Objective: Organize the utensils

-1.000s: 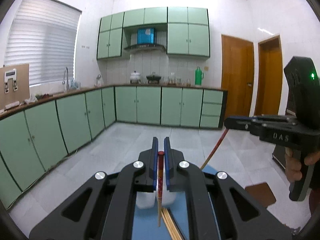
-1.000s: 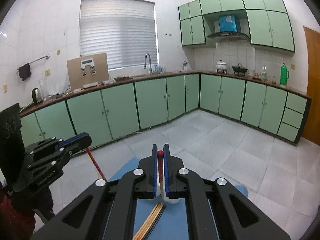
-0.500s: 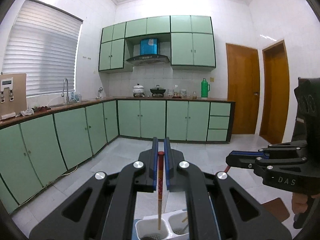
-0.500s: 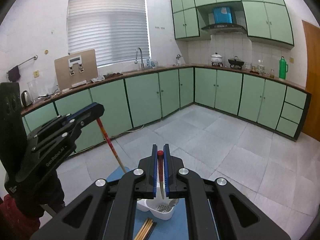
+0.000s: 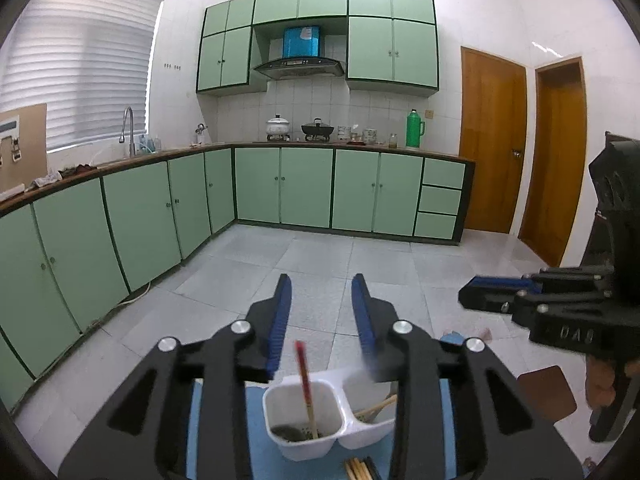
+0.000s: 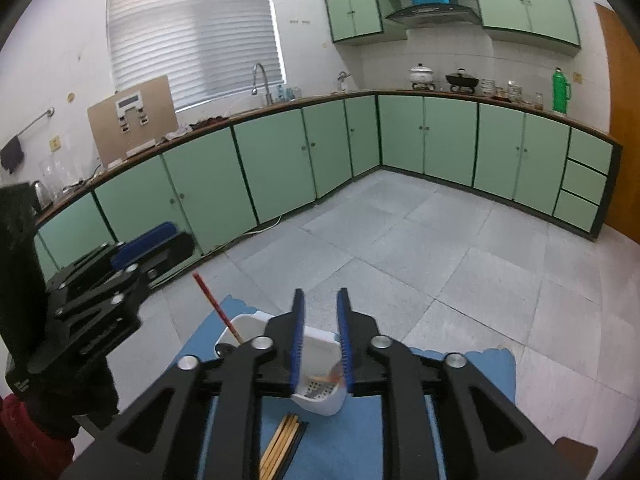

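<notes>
The left gripper (image 5: pixel 322 312) stands wide, its matte black plastic arms tipped with ribbed blue pads and holding nothing. The right gripper (image 6: pixel 321 340) is parted too, more narrowly, also empty.

Below them sits a white plastic caddy (image 5: pixel 320 446), glossy, with rounded corners and two square compartments whose floors are perforated like a drain. In its left compartment a slim chopstick (image 5: pixel 306 390) stands tilted, red along the upper part and pale wood lower down, its tip on the compartment floor. In the right compartment lie light wooden sticks (image 5: pixel 378 406), partly hidden behind the gripper arm; the right wrist view shows only a blurred orange tip there. Just in front of the caddy, a loose bundle of tan and dark chopsticks (image 6: pixel 282 446) lies flat on a smooth blue mat (image 6: pixel 362 436) with wavy edges that covers the bench.

Around this is a kitchen: pale grey floor tiles (image 6: pixel 460 240), mint-green cabinet doors (image 5: pixel 304 188) edged dark green, a brown countertop, white tiled walls, a slatted window blind (image 6: pixel 192 28), a green flask (image 5: pixel 414 128) and varnished wooden doors (image 5: pixel 492 140).
</notes>
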Demonstrator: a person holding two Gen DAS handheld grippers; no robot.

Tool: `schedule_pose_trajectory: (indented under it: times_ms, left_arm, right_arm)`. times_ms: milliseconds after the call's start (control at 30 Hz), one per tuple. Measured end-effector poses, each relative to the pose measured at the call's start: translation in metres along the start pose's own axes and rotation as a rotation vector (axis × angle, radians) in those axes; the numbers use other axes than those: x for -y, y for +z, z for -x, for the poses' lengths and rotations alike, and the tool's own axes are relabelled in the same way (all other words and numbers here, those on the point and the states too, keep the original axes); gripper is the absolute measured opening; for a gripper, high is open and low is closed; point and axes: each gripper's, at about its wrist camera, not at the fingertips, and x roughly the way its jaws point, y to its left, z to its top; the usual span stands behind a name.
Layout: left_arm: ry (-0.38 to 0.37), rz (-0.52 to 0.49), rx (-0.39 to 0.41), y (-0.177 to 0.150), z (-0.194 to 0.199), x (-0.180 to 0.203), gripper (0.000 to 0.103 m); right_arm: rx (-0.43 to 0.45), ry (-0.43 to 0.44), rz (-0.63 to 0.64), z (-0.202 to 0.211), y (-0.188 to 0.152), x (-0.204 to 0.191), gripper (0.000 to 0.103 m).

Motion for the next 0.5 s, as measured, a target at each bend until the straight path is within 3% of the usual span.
schedule_pose_trajectory:
  times_ms: [233, 267, 400, 500]
  left_arm:
    - [0.026, 0.022, 0.015, -0.031, 0.058, -0.004, 0.051]
    - [0.034, 0.024, 0.013, -0.039, 0.067, -0.004, 0.055]
    - [0.056, 0.043, -0.033, -0.080, 0.099, -0.003, 0.063]
    - [0.065, 0.059, -0.088, -0.111, 0.112, -0.003, 0.068]
  right_arm:
    - [0.055, -0.071, 0.008, 0.045, -0.032, -0.001, 0.051]
    - [0.062, -0.083, 0.004, 0.054, -0.042, -0.002, 0.059]
    - [0.075, -0.132, -0.021, 0.077, -0.083, -0.010, 0.085]
    - [0.065, -0.155, -0.060, 0.087, -0.121, -0.017, 0.093]
